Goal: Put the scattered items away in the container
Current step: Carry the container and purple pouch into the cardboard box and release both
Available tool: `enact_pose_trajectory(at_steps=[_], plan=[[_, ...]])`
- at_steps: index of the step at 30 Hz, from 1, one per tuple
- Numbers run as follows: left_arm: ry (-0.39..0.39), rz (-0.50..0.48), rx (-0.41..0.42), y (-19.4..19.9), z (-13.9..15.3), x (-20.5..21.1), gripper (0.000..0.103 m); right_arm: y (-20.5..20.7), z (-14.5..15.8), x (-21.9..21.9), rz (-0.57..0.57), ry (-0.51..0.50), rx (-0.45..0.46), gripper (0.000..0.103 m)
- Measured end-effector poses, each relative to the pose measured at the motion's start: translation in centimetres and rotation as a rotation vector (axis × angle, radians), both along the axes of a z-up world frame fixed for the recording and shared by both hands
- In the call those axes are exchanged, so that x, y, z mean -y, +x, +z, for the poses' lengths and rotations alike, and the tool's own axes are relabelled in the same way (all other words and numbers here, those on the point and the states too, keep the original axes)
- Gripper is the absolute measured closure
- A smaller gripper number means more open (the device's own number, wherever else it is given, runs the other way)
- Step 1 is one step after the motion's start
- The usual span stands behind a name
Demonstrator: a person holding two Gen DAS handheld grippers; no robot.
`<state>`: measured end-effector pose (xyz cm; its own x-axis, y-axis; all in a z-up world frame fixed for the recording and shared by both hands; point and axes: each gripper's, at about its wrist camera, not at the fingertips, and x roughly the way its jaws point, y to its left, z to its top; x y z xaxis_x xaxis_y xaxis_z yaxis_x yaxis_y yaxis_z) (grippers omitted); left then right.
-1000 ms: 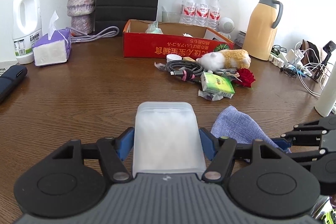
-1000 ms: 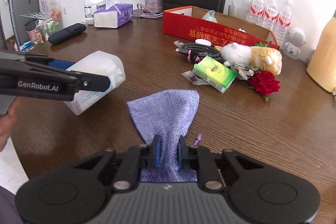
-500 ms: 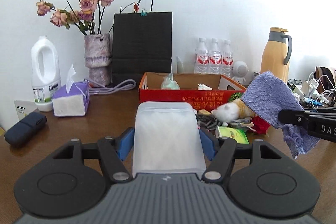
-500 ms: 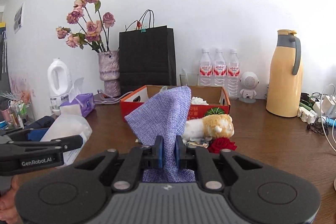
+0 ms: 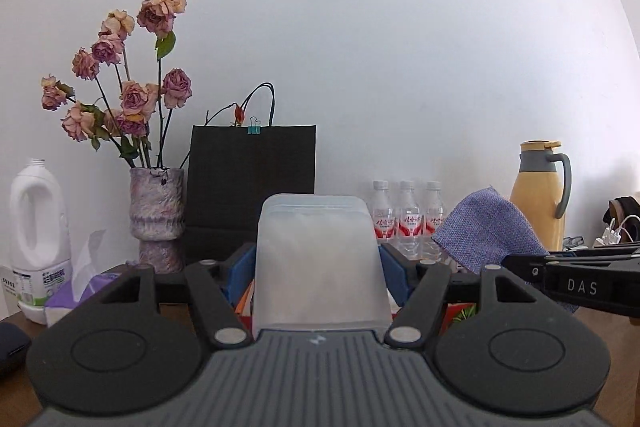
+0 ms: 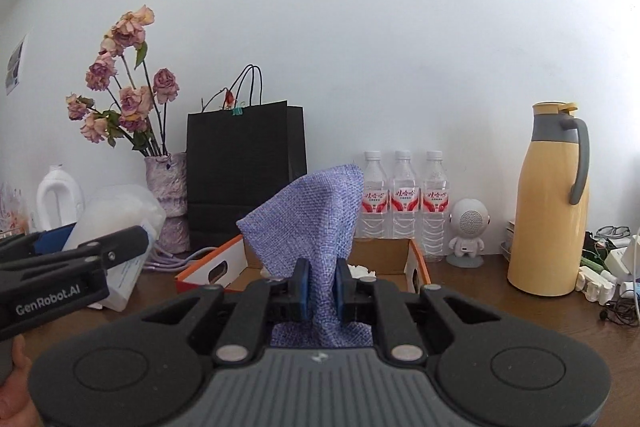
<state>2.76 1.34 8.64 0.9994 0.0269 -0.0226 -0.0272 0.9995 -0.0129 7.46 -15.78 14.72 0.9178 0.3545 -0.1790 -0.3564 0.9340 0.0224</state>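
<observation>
Pouch (image 6: pixel 316 223) above box rim (image 6: pixel 416 259)

A plain white wall (image 6: pixel 360 27) rose behind a dark brown wooden table (image 6: pixel 500 311), evenly lit by soft daylight. Against the wall stood a vase of dried roses (image 5: pixel 156 219), a black paper bag (image 6: pixel 244 179), three water bottles (image 6: pixel 402 203) and a yellow thermos jug (image 6: pixel 548 203). A white detergent bottle (image 5: pixel 38 239) stood at the far left, and cables and chargers (image 6: pixel 612 275) lay tangled at the right edge.
</observation>
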Motion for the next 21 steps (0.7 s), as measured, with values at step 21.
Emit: enact_pose_trajectory(at_steps=[21], plan=[[-0.101,0.031,-0.296,26.4,1.7,-5.4,0.036,25.9,2.6,-2.1,0.008,-0.012,-0.335,0.089]])
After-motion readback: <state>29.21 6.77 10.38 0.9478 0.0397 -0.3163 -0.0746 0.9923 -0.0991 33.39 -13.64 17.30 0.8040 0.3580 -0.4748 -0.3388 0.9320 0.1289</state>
